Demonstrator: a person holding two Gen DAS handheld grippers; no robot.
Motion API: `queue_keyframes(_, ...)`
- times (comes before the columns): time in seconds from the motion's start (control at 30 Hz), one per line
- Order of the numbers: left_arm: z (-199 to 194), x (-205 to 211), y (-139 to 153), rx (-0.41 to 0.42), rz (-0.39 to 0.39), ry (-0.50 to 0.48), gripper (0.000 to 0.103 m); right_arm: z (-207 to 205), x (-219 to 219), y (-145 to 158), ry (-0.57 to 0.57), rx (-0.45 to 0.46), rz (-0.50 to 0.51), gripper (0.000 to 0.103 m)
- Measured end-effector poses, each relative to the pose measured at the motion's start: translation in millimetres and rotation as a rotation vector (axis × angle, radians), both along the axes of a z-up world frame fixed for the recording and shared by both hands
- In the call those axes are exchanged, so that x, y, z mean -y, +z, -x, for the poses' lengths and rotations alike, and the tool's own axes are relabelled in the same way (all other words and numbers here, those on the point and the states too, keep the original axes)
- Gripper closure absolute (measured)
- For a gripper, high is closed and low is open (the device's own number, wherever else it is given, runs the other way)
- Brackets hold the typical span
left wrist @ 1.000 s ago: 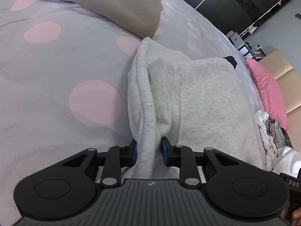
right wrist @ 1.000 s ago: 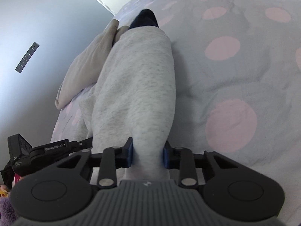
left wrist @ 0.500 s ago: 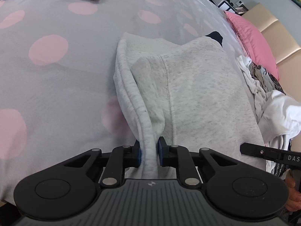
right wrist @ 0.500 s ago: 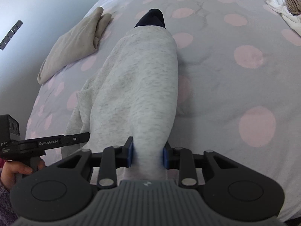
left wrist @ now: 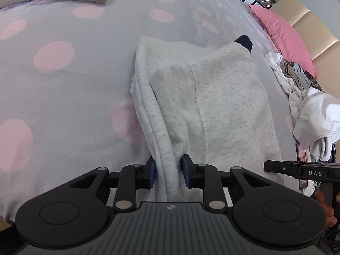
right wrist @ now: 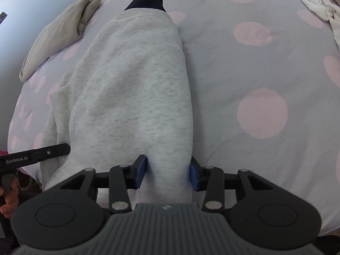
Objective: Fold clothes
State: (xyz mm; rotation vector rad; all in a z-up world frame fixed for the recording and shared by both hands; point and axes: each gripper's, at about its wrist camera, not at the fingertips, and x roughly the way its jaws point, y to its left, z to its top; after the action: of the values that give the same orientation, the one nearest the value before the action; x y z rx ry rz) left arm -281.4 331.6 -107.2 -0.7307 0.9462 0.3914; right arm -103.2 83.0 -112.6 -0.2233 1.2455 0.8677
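both claws angled steeply down over the polka-dot bed [left wrist: 63, 97], left claw [left wrist: 169, 173] and right claw [right wrist: 167, 171] just loosening, light grey fleece sweatshirt [right wrist: 136, 80] sitting between slack jaws, released

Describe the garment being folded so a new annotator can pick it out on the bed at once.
Start from the bed, covered by a grey bedspread with pink dots. The light heather-grey sweatshirt lies across its middle, running away from both grippers. Unlike the beige garment by the far edge and the white laundry pile near the pink pillow, it has a dark navy piece poking out at its far end.
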Motion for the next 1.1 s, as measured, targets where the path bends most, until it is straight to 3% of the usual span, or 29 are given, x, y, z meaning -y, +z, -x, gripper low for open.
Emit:
queue_keyframes(0.13,22,-7,27,0.036,-0.059,0.039,0.063,15,-1,21,0.008,0.211,0.044,0.055)
queue_keyframes(0.23,24,-11,45,0.073,-0.077,0.029,0.062,29,-8,42,0.038,0.329,0.026,0.056)
queue_keyframes(0.3,20,-13,55,0.095,-0.083,0.013,0.062,38,-14,51,0.080,0.326,-0.025,0.056)
queue_keyframes(0.4,3,-16,53,0.066,-0.093,-0.005,0.060,53,-24,59,0.156,0.315,-0.078,0.057)
queue_keyframes(0.57,-26,-29,24,0.041,-0.050,0.004,0.061,75,-40,49,0.245,0.294,-0.079,0.057)
queue_keyframes(0.6,-29,-32,17,0.031,-0.050,0.016,0.064,77,-40,46,0.253,0.286,-0.081,0.057)
queue_keyframes(0.67,-30,-37,8,0.018,-0.046,0.032,0.087,79,-39,42,0.269,0.270,-0.092,0.057)
queue_keyframes(0.73,-27,-40,2,0.017,-0.046,0.043,0.097,80,-39,39,0.283,0.255,-0.111,0.057)
queue_keyframes(0.83,-19,-41,12,0.071,-0.054,0.058,0.100,80,-42,34,0.307,0.217,-0.125,0.057)
queue_keyframes(0.93,-14,-38,45,0.128,-0.119,0.041,0.100,85,-47,31,0.325,0.221,-0.119,0.056)
queue_keyframes(1.0,-14,-38,57,0.097,-0.169,0.021,0.100,88,-50,33,0.337,0.234,-0.118,0.059)
queue_keyframes(1.1,-23,-45,40,0.009,-0.242,0.002,0.100,89,-59,31,0.352,0.213,-0.137,0.061)
